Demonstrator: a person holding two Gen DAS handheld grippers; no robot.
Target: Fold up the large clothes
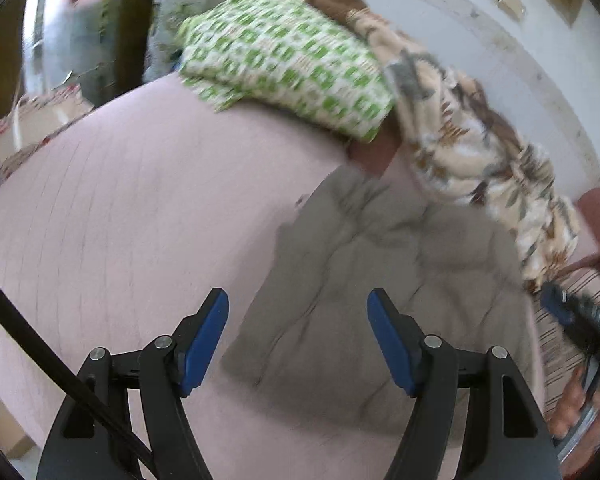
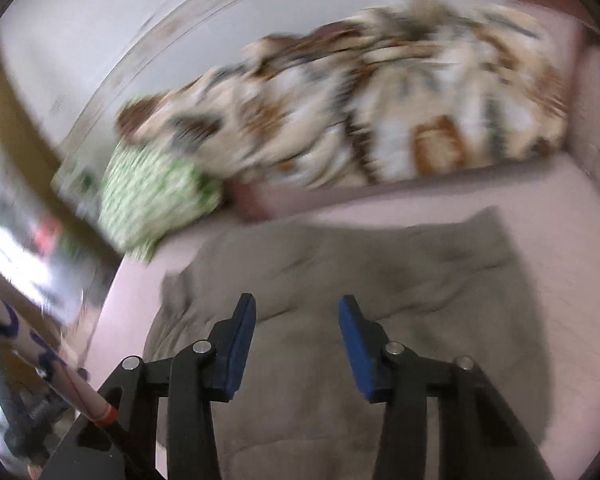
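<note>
Green-checked pillow [image 1: 284, 60] beside leaf-print blanket [image 1: 468, 148] on pink bedsheet [image 1: 120, 200].

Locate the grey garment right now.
The grey garment lies spread on the pink bed, filling the lower centre of both views beneath both open tongs, below the green pillow and floral blanket.

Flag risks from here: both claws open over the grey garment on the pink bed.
1. The grey garment lies wrinkled and bunched at its left edge; a pinch there could catch several layers or a stray fold, giving a crooked fold.
2. Both the left claw and the right claw are open and hold nothing, and both views are motion-blurred, so edge targeting may be off.
3. The floral blanket lies close to the garment's far edge and might snag during a fold.
</note>
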